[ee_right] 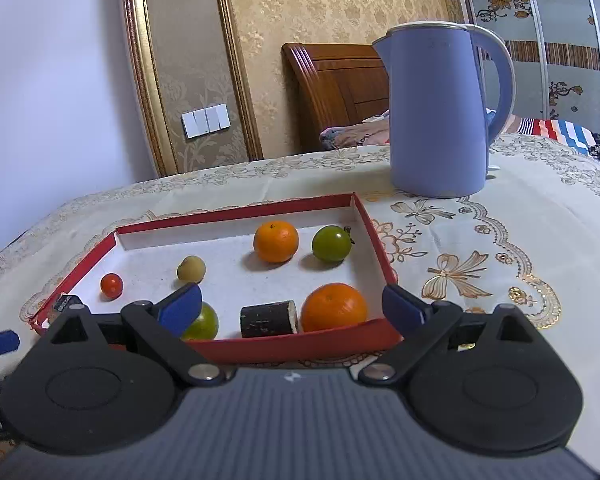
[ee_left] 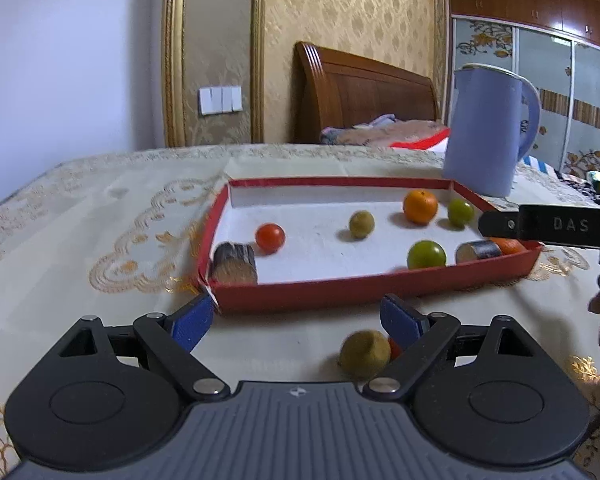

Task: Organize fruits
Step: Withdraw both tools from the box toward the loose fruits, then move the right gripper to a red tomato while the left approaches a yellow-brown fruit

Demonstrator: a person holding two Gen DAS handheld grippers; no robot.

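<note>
A red shallow box [ee_left: 340, 295] [ee_right: 300, 345] with a white floor holds several fruits: a red tomato [ee_left: 270, 237], a yellow-green plum [ee_left: 361, 224], two oranges [ee_right: 276, 241] [ee_right: 333, 307], two green fruits [ee_right: 332, 243] [ee_left: 426, 254] and two dark cut pieces [ee_left: 235, 263] [ee_right: 269, 318]. On the cloth outside the box lie a brownish-green fruit [ee_left: 365, 353] and a small red one [ee_left: 395, 349] behind it. My left gripper [ee_left: 298, 320] is open, above the cloth in front of the box, with that fruit by its right finger. My right gripper [ee_right: 292, 306] is open and empty over the box's near wall.
A tall blue kettle [ee_right: 440, 112] stands on the embroidered tablecloth [ee_right: 500, 240] behind the box's right corner. The right gripper's body [ee_left: 556, 226] shows at the right of the left wrist view. A bed headboard and wardrobe are beyond the table.
</note>
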